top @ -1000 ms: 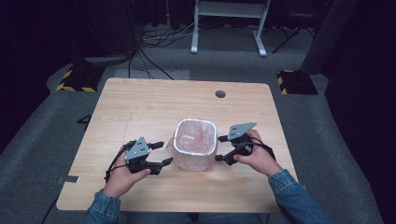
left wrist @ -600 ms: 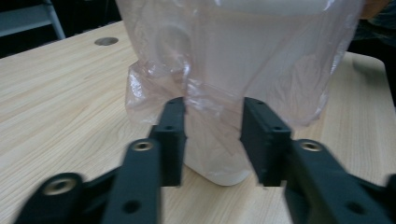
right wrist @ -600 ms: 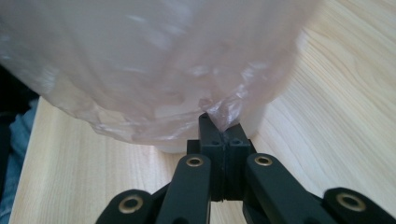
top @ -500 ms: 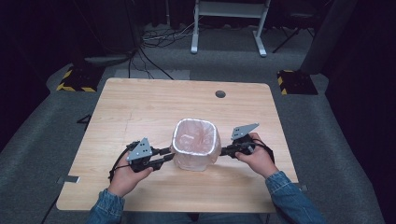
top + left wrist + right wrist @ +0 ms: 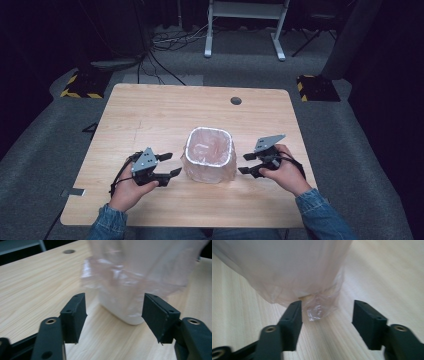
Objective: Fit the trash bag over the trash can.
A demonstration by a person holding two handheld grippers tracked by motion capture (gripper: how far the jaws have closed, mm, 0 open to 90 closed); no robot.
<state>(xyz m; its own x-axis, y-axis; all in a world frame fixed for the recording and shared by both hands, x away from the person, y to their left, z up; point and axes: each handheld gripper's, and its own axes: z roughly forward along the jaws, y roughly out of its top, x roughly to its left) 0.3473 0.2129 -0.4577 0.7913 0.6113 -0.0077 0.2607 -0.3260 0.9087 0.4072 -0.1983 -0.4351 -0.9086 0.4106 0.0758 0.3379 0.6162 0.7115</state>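
A small white bin (image 5: 210, 174) lined with a thin pink plastic bag (image 5: 209, 145) stands on the wooden table (image 5: 150, 115). My left gripper (image 5: 172, 164) sits just left of the bin, a hand's width off. Its jaws have just been opening and stand open, nothing pressed between them. In the left gripper view the bin's lower corner (image 5: 125, 312) lies beyond the left gripper (image 5: 113, 315). My right gripper (image 5: 243, 163) is close to the bin's right side, also just opened. In the right gripper view a loose fold of bag (image 5: 318, 308) hangs just past the right gripper (image 5: 325, 320).
A round cable hole (image 5: 236, 100) sits near the table's far edge. The table top around the bin is bare wood. On the grey floor behind stand a white frame (image 5: 245, 20), cables and two yellow-and-black striped blocks (image 5: 80, 85).
Both grippers' jaws stood open a second ago, were pinched together half a second ago, and stand open again. The right gripper has drawn slightly back from the bin.
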